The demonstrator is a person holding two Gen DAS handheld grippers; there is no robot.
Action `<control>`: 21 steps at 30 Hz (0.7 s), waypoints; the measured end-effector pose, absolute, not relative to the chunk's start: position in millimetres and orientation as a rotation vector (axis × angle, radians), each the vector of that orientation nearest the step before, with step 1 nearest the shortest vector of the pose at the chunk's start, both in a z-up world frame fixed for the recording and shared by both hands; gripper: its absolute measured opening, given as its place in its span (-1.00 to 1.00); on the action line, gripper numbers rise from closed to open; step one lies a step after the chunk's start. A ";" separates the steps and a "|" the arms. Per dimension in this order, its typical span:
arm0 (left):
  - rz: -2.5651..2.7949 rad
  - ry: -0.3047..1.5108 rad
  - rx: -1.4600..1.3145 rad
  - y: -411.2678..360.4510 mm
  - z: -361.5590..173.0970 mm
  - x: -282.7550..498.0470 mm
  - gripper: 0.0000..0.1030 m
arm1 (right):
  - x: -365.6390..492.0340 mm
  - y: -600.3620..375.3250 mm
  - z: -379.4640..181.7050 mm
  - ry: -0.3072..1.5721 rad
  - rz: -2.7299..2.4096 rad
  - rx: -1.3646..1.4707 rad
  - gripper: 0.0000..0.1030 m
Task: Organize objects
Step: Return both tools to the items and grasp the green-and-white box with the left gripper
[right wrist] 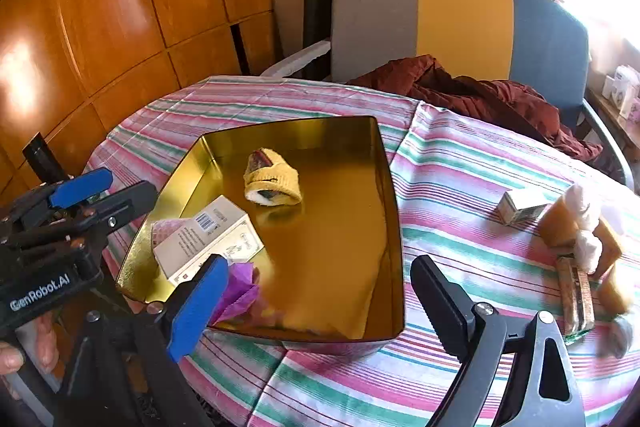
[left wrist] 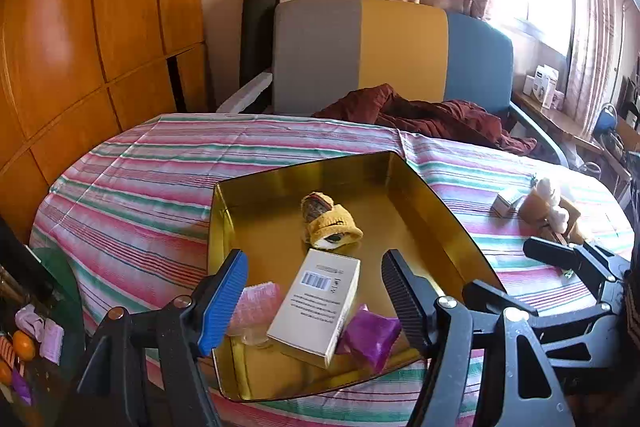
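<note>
Two hand-held grippers hover over a round worktop (right wrist: 460,163) covered in pink, green and white striped cloth. Left hand-held gripper (left wrist: 314,291), one blue pad and one black, stands wide with nothing between the pads. Right hand-held gripper (right wrist: 316,301), same blue and black pads, also spread wide and empty.

Shallow gold metal tray (right wrist: 348,227) sits on the worktop straight ahead of both, partly under their tips. Inside it, beyond the left tips at the far middle: yellow knitted pouch (left wrist: 330,225), lying alone. Between and just below the left pads: white rectangular cardboard box with a barcode (left wrist: 316,305), tilted, resting on other items. Just beside the left blue pad: pink ribbed transparent piece (left wrist: 256,301), partly under the box. Near the left black pad: crumpled purple wrapper (left wrist: 370,337), touching the box corner. In the right wrist view the purple wrapper sits right behind the blue pad.

Off to the right of the right hand-held gripper, outside the tray: small white carton (right wrist: 518,211), then an orange-brown and white plush toy (right wrist: 580,227), with a brown flat bar-shaped object (right wrist: 576,297) against it; what it is I cannot tell.

Far beyond the tips: dark red cloth (right wrist: 480,95) heaped at the worktop edge, grey, yellow and blue chair back (right wrist: 460,23) behind it.

A person's fingers (right wrist: 24,351) grip the left handle, at the right view's lower left.
</note>
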State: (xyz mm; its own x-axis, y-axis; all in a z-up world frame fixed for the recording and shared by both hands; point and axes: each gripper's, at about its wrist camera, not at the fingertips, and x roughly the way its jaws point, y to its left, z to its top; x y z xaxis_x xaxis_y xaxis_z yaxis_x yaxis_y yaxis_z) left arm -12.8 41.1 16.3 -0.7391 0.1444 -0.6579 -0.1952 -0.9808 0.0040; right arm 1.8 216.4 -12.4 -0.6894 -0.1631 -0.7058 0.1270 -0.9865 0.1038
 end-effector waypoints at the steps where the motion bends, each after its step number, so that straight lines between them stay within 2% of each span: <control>1: 2.764 0.115 -1.039 43.1 16.3 -12.5 0.36 | 2.2 219.0 -11.8 -0.076 -2.758 1.153 0.83; 15: 2.665 0.179 -1.034 76.2 17.1 -8.5 0.36 | 5.9 262.3 -8.7 -0.153 -2.854 1.168 0.88; 21: 2.579 0.146 -1.050 91.7 16.9 -12.8 0.36 | 9.2 302.7 -11.7 -0.227 -2.924 1.226 0.89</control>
